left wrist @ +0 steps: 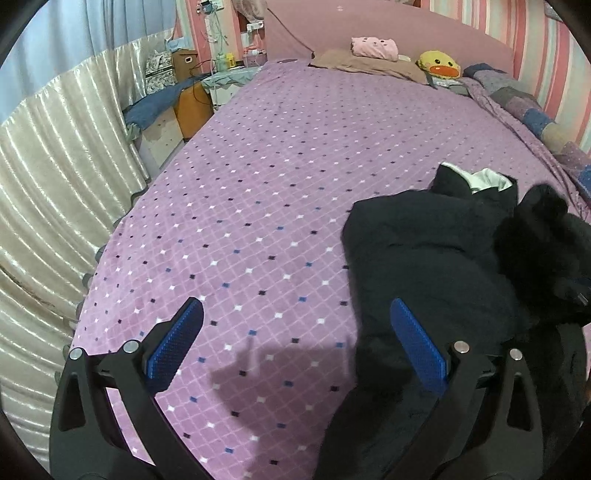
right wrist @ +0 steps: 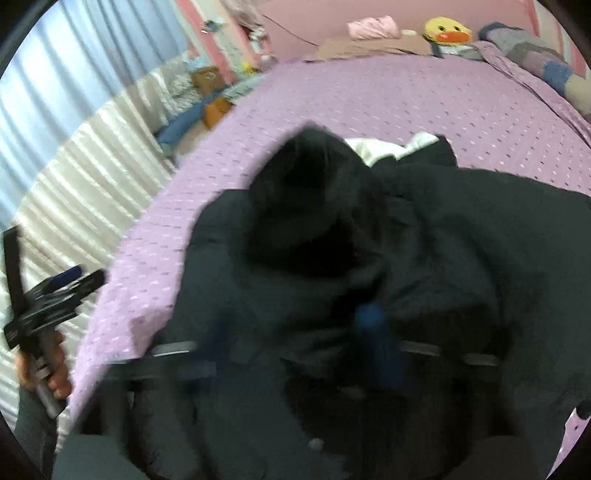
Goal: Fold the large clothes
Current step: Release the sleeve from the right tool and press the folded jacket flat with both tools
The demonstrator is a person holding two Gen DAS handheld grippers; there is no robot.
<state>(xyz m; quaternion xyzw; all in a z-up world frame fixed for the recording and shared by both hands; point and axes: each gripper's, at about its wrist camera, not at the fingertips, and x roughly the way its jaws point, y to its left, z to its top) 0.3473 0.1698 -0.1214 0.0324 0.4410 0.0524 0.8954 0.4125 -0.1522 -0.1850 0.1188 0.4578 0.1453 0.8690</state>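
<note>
Early step: black jacket [left wrist: 436, 258] heaped at bed [left wrist: 258, 184] near edge; left gripper [left wrist: 295, 343] wide, empty; right gripper [right wrist: 295, 347] blurred, can't tell. Next: spread flat.

Pretty blurry shot from the right wrist camera. A big black jacket [right wrist: 424, 240] is heaped on the purple diamond-pattern bedspread [right wrist: 406, 99] and fills most of the frame, with a dark rounded lump of it, maybe the hood, bulging up in the middle and a bit of white lining [right wrist: 373, 149] peeking out behind. The right gripper [right wrist: 295, 332] is smeared by motion; one blue pad [right wrist: 373, 321] shows against the fabric, can't tell if it's gripping. Far left, the left gripper [right wrist: 79, 277] hangs off the bed edge in the left hand [right wrist: 44, 369]. A yellow duck plush [right wrist: 447, 31] sits by the headboard, cream curtains [right wrist: 92, 177] on the left.
</note>
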